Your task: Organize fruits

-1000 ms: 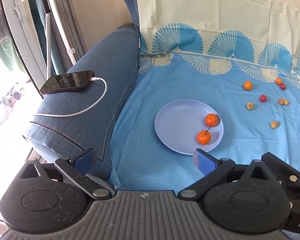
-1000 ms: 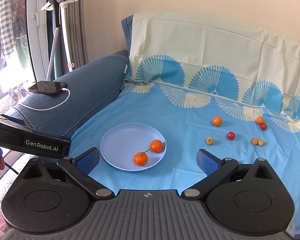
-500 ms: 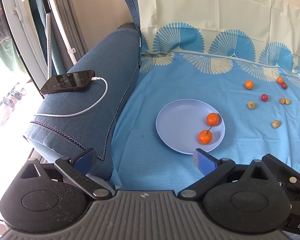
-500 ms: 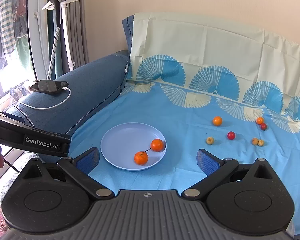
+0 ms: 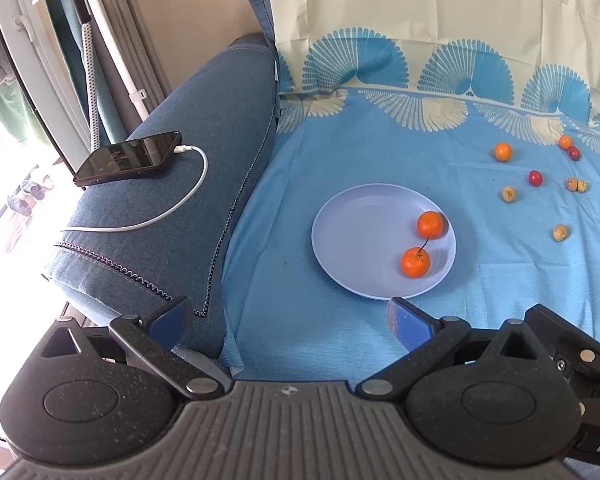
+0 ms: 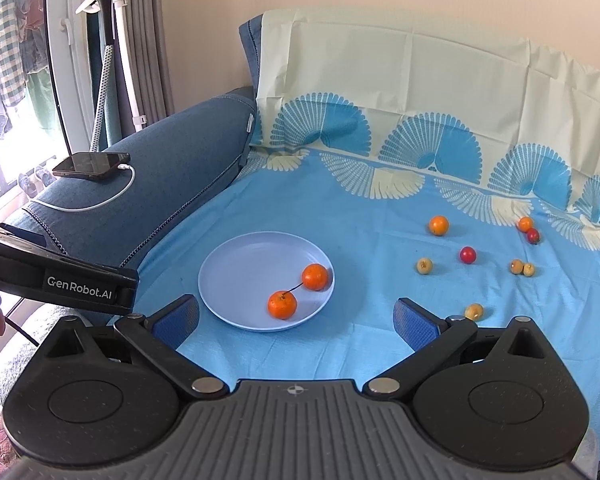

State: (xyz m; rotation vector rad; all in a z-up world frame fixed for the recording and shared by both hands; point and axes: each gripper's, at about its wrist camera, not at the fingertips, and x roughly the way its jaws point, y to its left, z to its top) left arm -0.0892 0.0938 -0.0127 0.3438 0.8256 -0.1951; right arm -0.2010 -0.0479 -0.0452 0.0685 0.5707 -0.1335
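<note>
Blue-padded and spread wide with nothing between them, the fingers of your left gripper (image 5: 288, 318) hover low near the sofa's front edge, the lilac plate (image 5: 360, 232) with two oranges (image 5: 415, 261) just ahead. From your right gripper (image 6: 296, 316), likewise agape and empty, the plate (image 6: 240, 272) lies straight ahead, and small loose fruits (image 6: 438, 225) are scattered on the blue sheet (image 6: 340, 216) to the right.

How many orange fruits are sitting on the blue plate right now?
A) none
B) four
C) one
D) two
D: the blue plate holds two orange fruits, one nearer the camera and one behind it; the other small fruits lie off the plate on the blue cloth.
</note>
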